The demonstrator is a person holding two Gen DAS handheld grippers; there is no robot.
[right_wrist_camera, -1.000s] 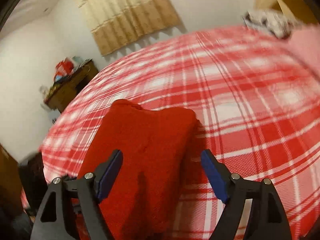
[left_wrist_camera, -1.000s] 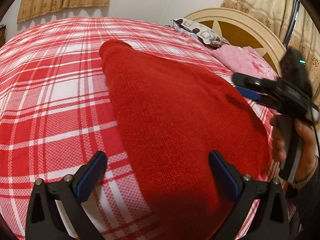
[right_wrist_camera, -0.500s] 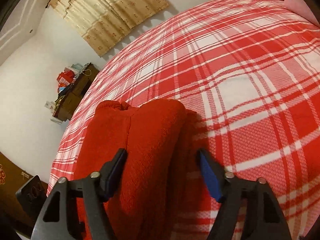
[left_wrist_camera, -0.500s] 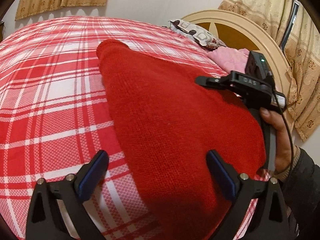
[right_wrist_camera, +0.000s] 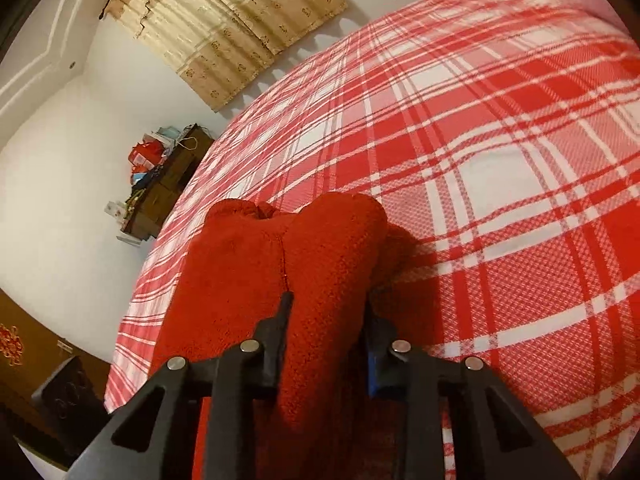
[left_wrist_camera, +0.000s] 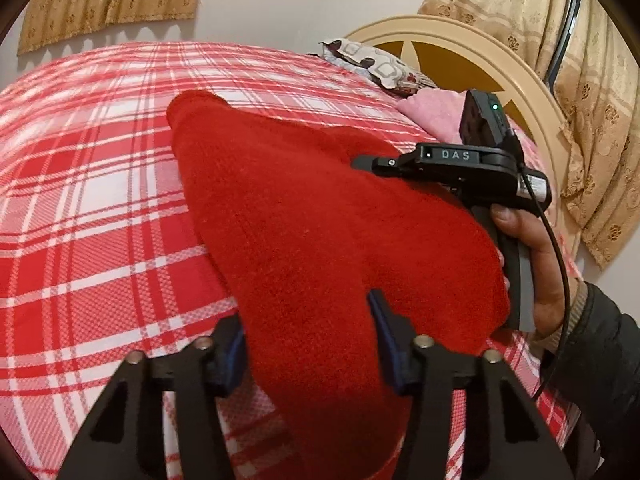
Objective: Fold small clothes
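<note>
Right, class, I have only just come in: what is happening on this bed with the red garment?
A person is folding a red knitted garment on a bed with a red and white checked cover, holding a two-finger gripper in each hand. The left gripper is shut on the near edge of the garment. The right gripper is shut on a thick fold of it at the other side. Both grips look set, and the garment lies on the cover.

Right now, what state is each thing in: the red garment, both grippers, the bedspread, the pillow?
red knit garment: lying on the bed, folded lengthwise, gripped at two places on its near end.
left gripper: fingers shut on the garment's near edge.
right gripper: fingers shut on a fold of the garment.
plaid bedspread: spread flat over the bed.
patterned pillow: resting by the headboard.
</note>
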